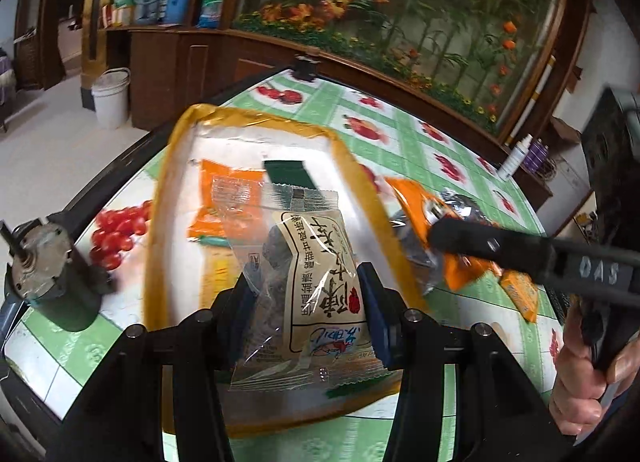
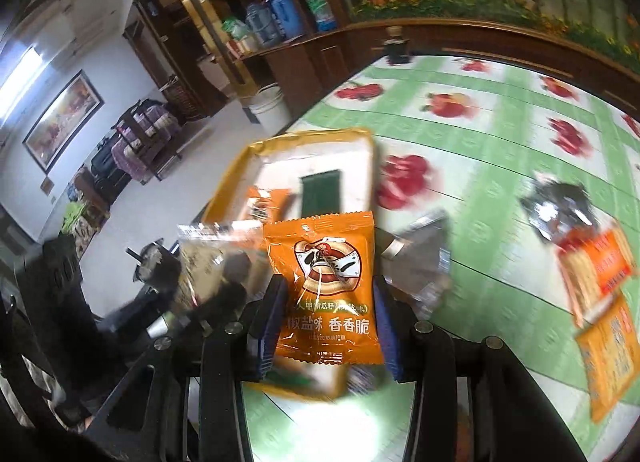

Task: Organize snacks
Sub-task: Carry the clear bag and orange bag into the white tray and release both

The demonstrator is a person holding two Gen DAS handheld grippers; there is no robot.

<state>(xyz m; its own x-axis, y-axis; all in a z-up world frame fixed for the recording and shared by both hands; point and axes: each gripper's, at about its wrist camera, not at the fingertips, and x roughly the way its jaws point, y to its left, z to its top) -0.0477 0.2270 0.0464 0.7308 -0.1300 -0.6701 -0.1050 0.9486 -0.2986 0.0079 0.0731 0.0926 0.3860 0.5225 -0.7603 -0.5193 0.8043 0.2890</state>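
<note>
Two packets hang over the yellow tray (image 1: 256, 118): left gripper (image 1: 308, 294) clamps the clear packet (image 1: 308, 262) above its near end, right gripper (image 2: 330, 314) pinches the orange packet (image 2: 324, 282) beside its right rim.

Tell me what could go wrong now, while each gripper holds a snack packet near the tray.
1. The left gripper pinches the clear packet by its loose film, so it may slip out.
2. Both grippers meet over the tray; the right gripper with its orange packet may bump the left one.
3. The right view is blurred by motion, so a release may miss the tray.
</note>
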